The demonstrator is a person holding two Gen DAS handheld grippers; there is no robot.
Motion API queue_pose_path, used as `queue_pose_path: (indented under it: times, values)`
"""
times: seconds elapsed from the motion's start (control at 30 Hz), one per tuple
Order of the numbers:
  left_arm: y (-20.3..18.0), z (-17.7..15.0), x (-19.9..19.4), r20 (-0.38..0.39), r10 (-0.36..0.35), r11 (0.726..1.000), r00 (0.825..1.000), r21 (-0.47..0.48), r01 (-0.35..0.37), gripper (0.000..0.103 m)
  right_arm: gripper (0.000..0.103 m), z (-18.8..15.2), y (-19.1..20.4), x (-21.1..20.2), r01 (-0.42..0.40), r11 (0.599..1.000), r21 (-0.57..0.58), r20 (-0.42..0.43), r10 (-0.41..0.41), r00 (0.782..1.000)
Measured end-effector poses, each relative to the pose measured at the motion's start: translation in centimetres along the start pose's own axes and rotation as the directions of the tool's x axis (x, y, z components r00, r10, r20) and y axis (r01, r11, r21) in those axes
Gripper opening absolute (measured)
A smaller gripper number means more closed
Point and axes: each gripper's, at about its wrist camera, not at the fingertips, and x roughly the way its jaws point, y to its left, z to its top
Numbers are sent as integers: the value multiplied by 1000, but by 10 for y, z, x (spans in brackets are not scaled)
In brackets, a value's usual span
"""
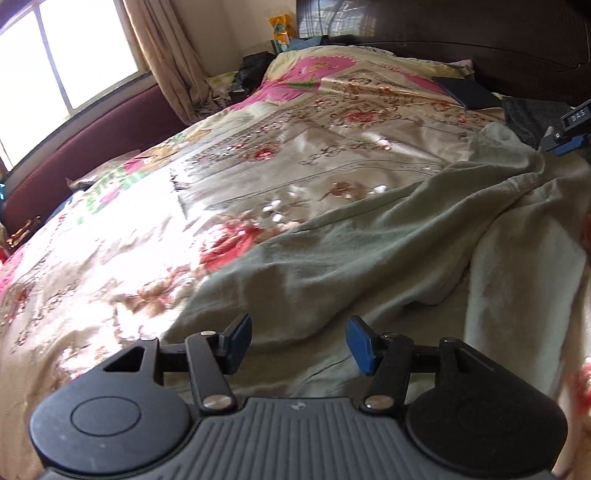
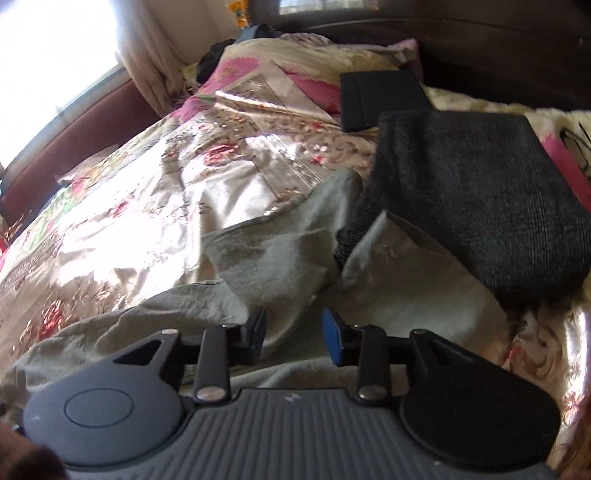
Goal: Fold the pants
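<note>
Pale grey-green pants [image 1: 362, 240] lie crumpled across the flowered bedspread [image 1: 258, 147]. In the left wrist view my left gripper [image 1: 299, 341] is open and empty, just above the near part of the pants. In the right wrist view the pants [image 2: 280, 254] show a raised, folded end, and my right gripper [image 2: 293, 338] is open and empty, close over the cloth. The right gripper also shows at the right edge of the left wrist view [image 1: 570, 129], beyond the far end of the pants.
A folded dark grey garment [image 2: 476, 206] lies beside the pants' end, with a smaller black folded item [image 2: 380, 98] behind it. A dark headboard [image 1: 461, 33] stands at the back. A window, curtain [image 1: 166, 55] and maroon bench [image 1: 96, 136] are on the left.
</note>
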Motion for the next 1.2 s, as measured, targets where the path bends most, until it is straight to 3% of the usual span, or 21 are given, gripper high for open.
queue_pose_path:
  times: [0.07,0.13,0.2,0.27,0.33,0.4,0.5,0.6,0.67,0.7,0.73,0.77,0.83,0.93,1.03,1.1,1.17,1.2]
  values:
    - [28,-4,0,-3,62,998,998,-18,-62,74,45,7,36,12,-125,988,-86,-49,121,991]
    - [55,-6,5,-6,107,993,994,-43,-107,74,52,13,75,36,-233,959,-163,-113,216,970]
    - [80,-8,13,-16,139,987,990,-80,-140,75,52,17,121,65,-319,913,-256,-172,282,944]
    - [105,-12,28,-45,144,977,989,-155,-149,75,52,17,173,96,-377,857,-352,-234,310,922]
    - [120,-18,41,-74,104,963,992,-241,-119,74,52,14,215,118,-445,806,-389,-294,349,890]
    - [117,-26,47,-89,49,964,995,-255,-70,74,52,11,253,141,-480,778,-405,-343,357,869]
    - [75,-43,42,-84,5,991,996,-130,-16,74,52,2,291,164,-552,734,-396,-436,379,817]
    - [43,-55,26,-66,-55,998,996,-44,52,74,54,-3,311,172,-589,696,-410,-484,381,788]
    - [23,-65,16,-64,-112,994,992,-19,111,74,55,-4,316,177,-641,668,-378,-540,403,739]
    - [15,-71,12,-58,-113,994,992,-4,113,75,56,-5,319,179,-671,651,-354,-578,412,704]
    - [9,-75,9,-49,-110,994,993,10,111,75,58,-8,321,178,-687,636,-351,-599,412,687]
    - [6,-79,7,-40,-119,993,992,14,119,75,59,-11,324,175,-697,616,-368,-610,406,681]
    - [7,-82,8,-33,-133,991,991,-21,132,76,61,-20,336,169,-703,558,-441,-618,379,688]
    - [13,-82,11,-33,-151,986,988,-79,148,77,63,-33,358,166,-744,474,-471,-683,339,648]
    - [13,-83,9,-33,-145,986,989,-89,141,77,64,-43,374,150,-769,378,-515,-695,341,633]
    - [10,-84,8,-32,-136,987,990,-90,133,78,70,-56,387,145,-771,307,-558,-708,310,635]
    - [8,-87,4,-30,-128,988,991,-92,125,78,79,-74,398,150,-775,246,-582,-742,230,630]
    - [7,-88,3,-31,-127,988,991,-97,123,78,79,-84,402,154,-759,230,-609,-735,196,649]
